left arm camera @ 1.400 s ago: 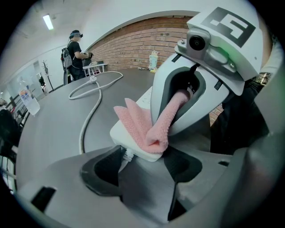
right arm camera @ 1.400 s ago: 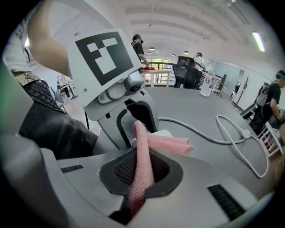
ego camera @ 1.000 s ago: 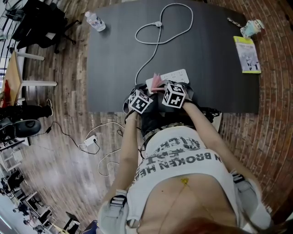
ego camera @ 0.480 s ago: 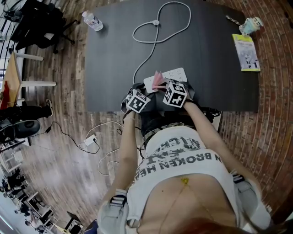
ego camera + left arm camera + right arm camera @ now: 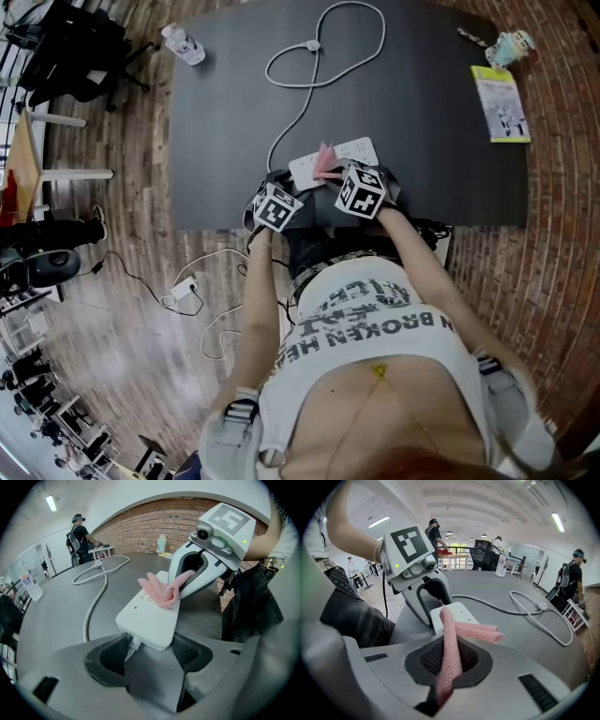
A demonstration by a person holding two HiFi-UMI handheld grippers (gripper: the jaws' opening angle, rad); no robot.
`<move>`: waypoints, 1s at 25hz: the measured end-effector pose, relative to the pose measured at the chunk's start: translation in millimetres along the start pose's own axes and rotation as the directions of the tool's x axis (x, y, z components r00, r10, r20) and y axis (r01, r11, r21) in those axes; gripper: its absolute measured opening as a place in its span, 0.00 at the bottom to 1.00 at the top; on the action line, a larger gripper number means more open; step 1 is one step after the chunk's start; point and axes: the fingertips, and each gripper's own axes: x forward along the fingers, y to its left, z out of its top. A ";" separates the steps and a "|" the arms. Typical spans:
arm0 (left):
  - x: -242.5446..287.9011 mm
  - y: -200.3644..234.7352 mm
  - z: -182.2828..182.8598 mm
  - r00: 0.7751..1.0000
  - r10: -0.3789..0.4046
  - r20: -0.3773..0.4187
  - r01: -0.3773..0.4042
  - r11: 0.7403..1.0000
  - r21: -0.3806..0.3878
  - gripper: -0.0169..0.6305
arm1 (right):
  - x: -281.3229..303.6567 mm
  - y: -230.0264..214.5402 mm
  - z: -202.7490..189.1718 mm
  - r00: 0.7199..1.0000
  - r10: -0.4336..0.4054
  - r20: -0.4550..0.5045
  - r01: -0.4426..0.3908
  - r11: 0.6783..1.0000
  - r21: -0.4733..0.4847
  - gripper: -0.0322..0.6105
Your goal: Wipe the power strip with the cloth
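Observation:
A white power strip [image 5: 349, 150] lies on the dark table [image 5: 225, 122] near its front edge. My left gripper [image 5: 290, 186] is shut on the power strip [image 5: 149, 613] at its cable end, one pad on each side. A pink cloth [image 5: 452, 634] is pinched in my right gripper [image 5: 449, 657], which is shut on it. The cloth's free folds [image 5: 161, 590] rest on top of the strip. In the head view the right gripper [image 5: 339, 174] sits just right of the left one, over the pink cloth [image 5: 324, 159].
The strip's white cable [image 5: 309, 66] loops across the far middle of the table. A water bottle [image 5: 183, 44] lies at the far left corner. A booklet [image 5: 500, 105] and a small cup [image 5: 514, 44] are at the far right. People stand in the background.
The head view has shifted a little. My right gripper with the cloth has edged slightly to the right along the strip. The left gripper keeps its hold.

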 end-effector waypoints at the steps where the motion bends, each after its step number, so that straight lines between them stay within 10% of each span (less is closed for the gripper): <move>1: 0.1 0.1 0.2 1.000 0.000 0.001 0.000 1.000 0.000 0.46 | -1.0 -0.9 -1.3 1.000 -0.002 -0.001 0.002 1.000 0.003 0.08; 25: -3.3 -0.7 1.9 1.000 0.002 -0.013 -0.002 1.000 -0.005 0.46 | -19.4 -17.6 -25.1 0.999 -0.048 0.007 0.047 0.996 0.072 0.08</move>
